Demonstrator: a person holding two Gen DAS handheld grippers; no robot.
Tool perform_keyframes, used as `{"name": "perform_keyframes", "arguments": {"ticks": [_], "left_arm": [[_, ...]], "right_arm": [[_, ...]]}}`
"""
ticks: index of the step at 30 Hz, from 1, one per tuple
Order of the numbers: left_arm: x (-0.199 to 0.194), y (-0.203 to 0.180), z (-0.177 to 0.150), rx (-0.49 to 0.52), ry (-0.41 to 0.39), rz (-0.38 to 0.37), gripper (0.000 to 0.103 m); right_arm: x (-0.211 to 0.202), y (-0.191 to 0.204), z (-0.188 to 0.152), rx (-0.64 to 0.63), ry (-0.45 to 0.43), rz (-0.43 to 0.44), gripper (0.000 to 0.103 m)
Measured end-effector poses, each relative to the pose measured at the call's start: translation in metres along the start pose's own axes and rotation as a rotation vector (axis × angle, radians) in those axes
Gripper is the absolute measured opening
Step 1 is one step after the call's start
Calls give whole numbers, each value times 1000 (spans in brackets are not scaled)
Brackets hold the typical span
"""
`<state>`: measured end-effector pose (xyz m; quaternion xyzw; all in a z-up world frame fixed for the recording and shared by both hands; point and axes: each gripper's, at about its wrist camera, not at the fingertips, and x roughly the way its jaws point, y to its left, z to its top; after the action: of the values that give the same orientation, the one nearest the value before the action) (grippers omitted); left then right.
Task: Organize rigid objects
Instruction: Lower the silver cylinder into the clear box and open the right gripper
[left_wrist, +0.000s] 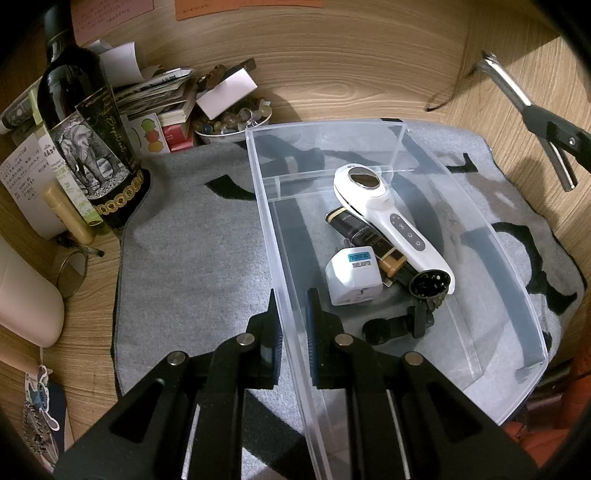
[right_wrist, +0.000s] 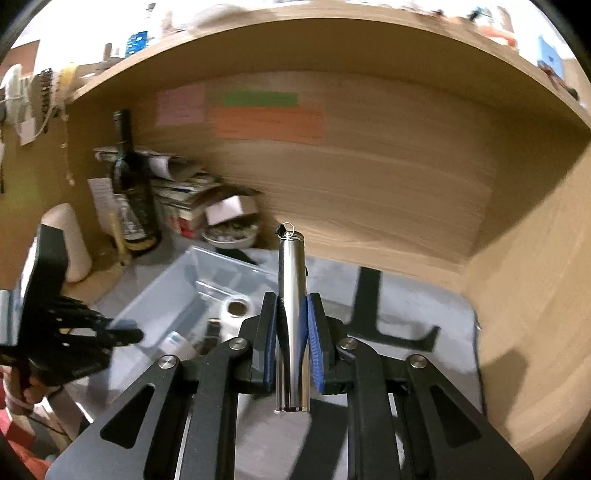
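Note:
A clear plastic bin (left_wrist: 491, 236) lies on a grey mat (left_wrist: 192, 240). Inside are a white handheld device (left_wrist: 391, 218), a white plug adapter (left_wrist: 352, 277), a black and gold tube (left_wrist: 354, 230) and small black parts (left_wrist: 428, 284). My left gripper (left_wrist: 293, 295) is shut on the bin's left wall near its front corner. My right gripper (right_wrist: 291, 299) is shut on a silver metal cylinder (right_wrist: 291, 295) with a ring at its tip, held above the mat to the right of the bin (right_wrist: 166, 295). The cylinder also shows in the left wrist view (left_wrist: 524, 122) at upper right.
A dark wine bottle (left_wrist: 85, 140), stacked papers (left_wrist: 155, 96) and a bowl of beads (left_wrist: 232, 122) crowd the back left corner. A wooden back wall (right_wrist: 369, 192) and right side wall (right_wrist: 535, 277) enclose the desk. A white roll (left_wrist: 26, 295) lies at left.

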<state>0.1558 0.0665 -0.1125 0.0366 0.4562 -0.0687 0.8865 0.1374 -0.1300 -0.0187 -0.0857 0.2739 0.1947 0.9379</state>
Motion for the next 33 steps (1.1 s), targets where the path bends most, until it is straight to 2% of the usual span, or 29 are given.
{"name": "perform_keyframes", "arguments": {"ticks": [6,15,24,30,33], "left_arm": [[0,0,0,0,0,0,11],[0,-1,0,0,0,0,11],[1,-2,0,-1,-2,-3,11],[0,-2,0,-2,-2,-4,11],[1,-2,0,-3,-2,-4,11]], "right_arm": [[20,24,0,-44,37,59,14],[68,49,-11,-92,173,125,14],[91,66,-24,-184,297,154,14],[88,66,-23,-183,288,156,15],[81,61,-16,-161,256,147,24]]}}
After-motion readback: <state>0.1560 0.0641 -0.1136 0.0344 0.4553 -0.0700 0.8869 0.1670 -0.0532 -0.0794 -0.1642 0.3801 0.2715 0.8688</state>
